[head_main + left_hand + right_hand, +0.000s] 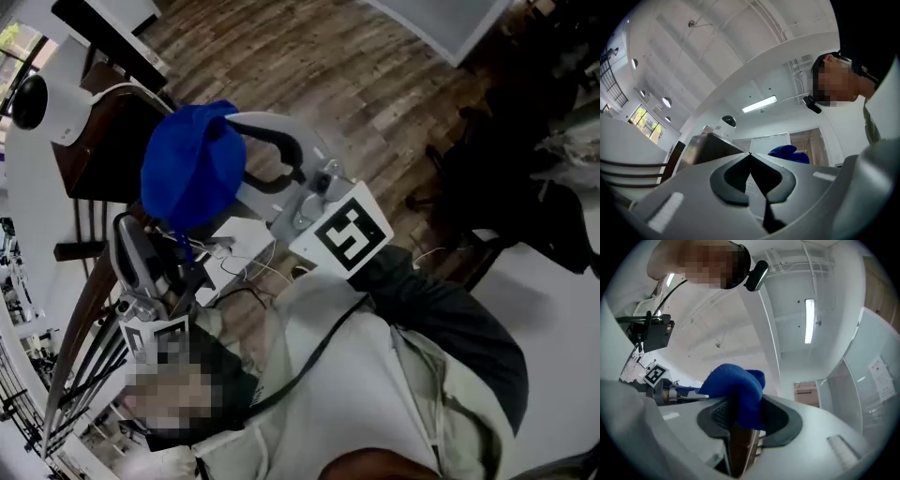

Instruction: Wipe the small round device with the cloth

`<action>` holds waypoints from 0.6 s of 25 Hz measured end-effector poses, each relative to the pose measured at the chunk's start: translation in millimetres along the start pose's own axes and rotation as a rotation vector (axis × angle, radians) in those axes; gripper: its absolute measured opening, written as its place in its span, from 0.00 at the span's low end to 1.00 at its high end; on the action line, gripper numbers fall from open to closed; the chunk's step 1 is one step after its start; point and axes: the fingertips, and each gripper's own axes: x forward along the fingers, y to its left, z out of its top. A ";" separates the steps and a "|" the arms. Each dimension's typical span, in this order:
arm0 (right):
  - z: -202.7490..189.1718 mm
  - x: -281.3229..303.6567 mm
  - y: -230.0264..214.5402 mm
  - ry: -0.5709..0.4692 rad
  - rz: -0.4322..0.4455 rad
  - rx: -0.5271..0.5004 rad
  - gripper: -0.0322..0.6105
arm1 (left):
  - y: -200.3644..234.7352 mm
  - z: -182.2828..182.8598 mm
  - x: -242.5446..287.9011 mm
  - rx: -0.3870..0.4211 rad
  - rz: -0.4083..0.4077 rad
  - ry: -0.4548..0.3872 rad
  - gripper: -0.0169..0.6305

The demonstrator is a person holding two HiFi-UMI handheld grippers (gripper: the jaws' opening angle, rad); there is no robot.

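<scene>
Right gripper [742, 422]: jaws clamped on the blue cloth [192, 167], which bunches over both tips and hangs down 1 side.

Left gripper [750, 157]: jaws closed tip to tip, nothing between them.

Small round device [39, 103] (white body, dark front) stands on the dark cabinet [98, 155] at the upper left of the head view. The cloth is raised near the device, not touching it. The left gripper sits lower in the head view, below the cloth. Wood-plank floor [356, 75] underneath.
</scene>
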 end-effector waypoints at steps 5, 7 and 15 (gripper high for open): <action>-16.8 -37.0 4.4 0.029 -0.019 0.089 0.27 | -15.3 -24.9 0.5 -0.025 -0.022 0.039 0.03; -21.5 -45.2 9.6 0.034 -0.018 0.111 0.27 | -13.8 -30.8 -4.4 -0.035 -0.004 0.038 0.03; -42.2 -44.2 12.8 0.046 -0.024 0.128 0.27 | 4.0 -50.6 -14.2 -0.045 0.052 0.072 0.03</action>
